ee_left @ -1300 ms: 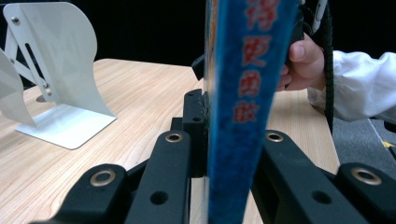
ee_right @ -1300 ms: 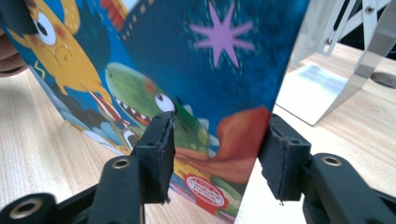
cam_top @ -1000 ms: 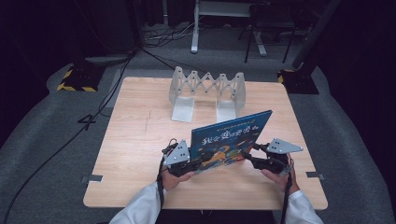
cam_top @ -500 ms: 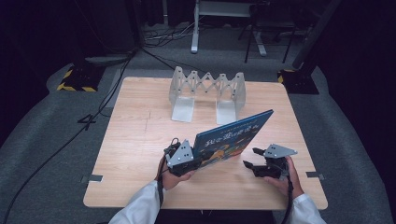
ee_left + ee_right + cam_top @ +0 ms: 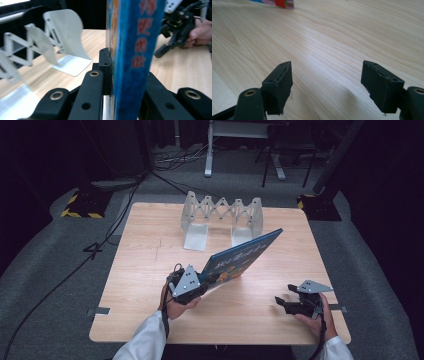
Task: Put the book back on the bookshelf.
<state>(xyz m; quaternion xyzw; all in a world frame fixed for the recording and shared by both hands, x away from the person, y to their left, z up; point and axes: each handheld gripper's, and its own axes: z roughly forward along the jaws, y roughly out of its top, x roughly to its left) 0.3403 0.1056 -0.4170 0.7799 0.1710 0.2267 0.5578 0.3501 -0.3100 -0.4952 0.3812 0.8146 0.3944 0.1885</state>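
A blue picture book [image 5: 245,254] hangs tilted above the wooden table [image 5: 145,255], its far end raised toward the rack. My left gripper [image 5: 201,282] is shut on the book's lower left edge. In the left gripper view the book [image 5: 132,50] stands edge-on between the black jaws of the left gripper [image 5: 127,72]. My right gripper [image 5: 281,303] sits low over the table at the right, apart from the book. Its jaws have just been opening, and the right gripper [image 5: 332,82] shows nothing between them but bare wood. A corner of the book [image 5: 282,3] lies far ahead of it.
A white expanding book rack [image 5: 222,214] stands at the back middle of the table, with its fins [image 5: 50,32] close on the left in the left gripper view. The right hand with its gripper [image 5: 175,35] appears beyond the book. Dark floor, cables and stands surround the table.
The right gripper let go of the book's right edge, opened, and moved right and down toward the table. The left gripper alone now holds the book, slightly higher.
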